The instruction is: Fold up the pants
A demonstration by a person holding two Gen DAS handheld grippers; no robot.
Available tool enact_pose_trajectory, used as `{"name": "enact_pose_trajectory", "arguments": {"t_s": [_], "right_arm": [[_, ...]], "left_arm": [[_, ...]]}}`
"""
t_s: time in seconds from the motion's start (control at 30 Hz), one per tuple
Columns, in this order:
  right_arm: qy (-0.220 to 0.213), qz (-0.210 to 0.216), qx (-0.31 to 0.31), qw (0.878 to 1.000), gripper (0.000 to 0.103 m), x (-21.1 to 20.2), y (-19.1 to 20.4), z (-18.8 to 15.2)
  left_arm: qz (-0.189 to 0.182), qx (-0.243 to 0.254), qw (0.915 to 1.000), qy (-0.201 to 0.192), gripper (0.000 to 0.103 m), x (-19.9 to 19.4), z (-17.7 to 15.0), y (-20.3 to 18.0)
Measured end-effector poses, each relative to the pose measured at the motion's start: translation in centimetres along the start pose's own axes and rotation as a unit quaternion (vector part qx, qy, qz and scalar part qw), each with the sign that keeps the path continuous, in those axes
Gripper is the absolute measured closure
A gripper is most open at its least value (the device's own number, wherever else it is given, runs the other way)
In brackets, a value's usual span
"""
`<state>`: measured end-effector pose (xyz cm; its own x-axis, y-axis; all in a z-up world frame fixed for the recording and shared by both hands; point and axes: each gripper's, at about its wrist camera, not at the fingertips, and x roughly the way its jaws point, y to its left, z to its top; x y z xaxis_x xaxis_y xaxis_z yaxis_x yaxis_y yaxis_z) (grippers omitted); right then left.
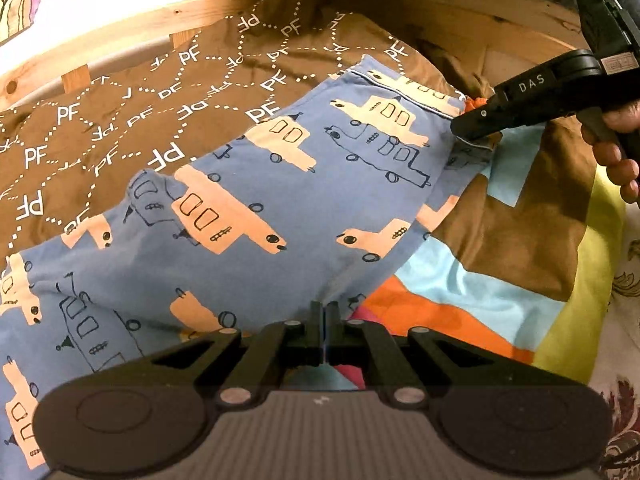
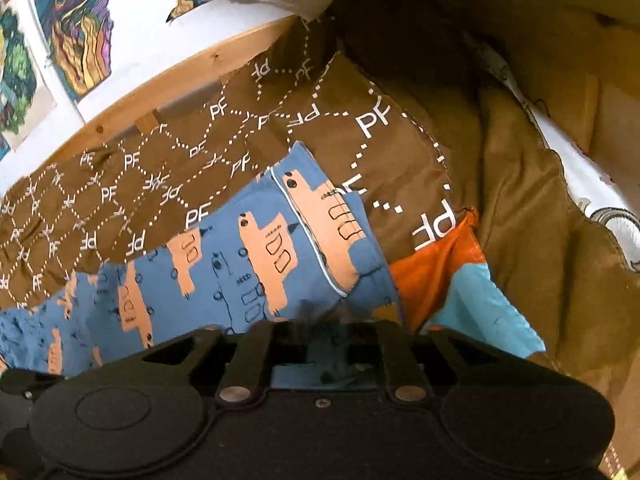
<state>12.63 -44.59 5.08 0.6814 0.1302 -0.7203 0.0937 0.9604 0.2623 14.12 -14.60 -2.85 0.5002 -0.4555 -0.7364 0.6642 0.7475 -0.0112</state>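
Observation:
Blue pants [image 1: 280, 216] printed with peach vehicles lie stretched across a brown bedspread [image 1: 120, 120]. Their piped waistband [image 1: 416, 96] is at the upper right. At the bottom of the left wrist view my left gripper [image 1: 325, 314] is shut, pinching the near edge of the pants, with a sliver of blue between its fingers. My right gripper [image 1: 466, 122], held by a hand [image 1: 616, 152], has its tips at the waistband corner. In the right wrist view its fingers are blurred and stand slightly apart, so the right gripper [image 2: 326, 316] is open over the pants [image 2: 224, 280].
The bedspread carries white "PF" lettering and has orange, light-blue and yellow-green patches [image 1: 480, 300] on the right. A wooden bed frame [image 1: 120, 28] runs along the far side under a white wall with colourful pictures [image 2: 76, 32]. Rumpled tan fabric [image 2: 520, 200] lies to the right.

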Motion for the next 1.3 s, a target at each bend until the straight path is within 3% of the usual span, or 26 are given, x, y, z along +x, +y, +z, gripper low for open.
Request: {"name": "enact_pose_trajectory", "arguments": {"t_s": [0.1,0.4,0.47,0.5,0.6,1.0,1.3], "right_arm": [[-0.009,-0.003,-0.001,1.000,0.067,0.0,-0.2,0.5],[-0.028,-0.026,0.000,0.999,0.064,0.8,-1.4,2.2],[-0.030,-0.031,-0.007,0.999,0.075,1.0,-1.4,2.4],[-0.032,-0.030,-0.011,0.999,0.087,1.0,-1.4,2.4],[-0.038,-0.028,-0.031,0.998,0.094,0.8,-1.3,2.4],[-0.024,-0.020,-0.047,0.998,0.097,-2.6,-1.8,1.5],[0.001,-0.046,-0.094,0.995,0.093,-1.5,-1.8,-0.1]], "left_arm": [[-0.001,-0.008,1.0000,-0.001,0.103,0.1,0.0,0.1],[0.003,-0.007,1.0000,-0.004,0.103,-0.1,0.0,0.0],[0.003,-0.006,1.0000,-0.003,0.103,-0.1,0.0,0.0],[0.003,-0.006,1.0000,-0.004,0.103,-0.1,0.0,0.0],[0.003,-0.006,1.0000,-0.003,0.103,-0.1,0.1,0.0],[-0.018,0.022,0.9993,0.023,0.103,-0.4,0.4,0.2],[-0.023,0.038,0.9984,0.035,0.099,0.5,0.4,0.3]]}}
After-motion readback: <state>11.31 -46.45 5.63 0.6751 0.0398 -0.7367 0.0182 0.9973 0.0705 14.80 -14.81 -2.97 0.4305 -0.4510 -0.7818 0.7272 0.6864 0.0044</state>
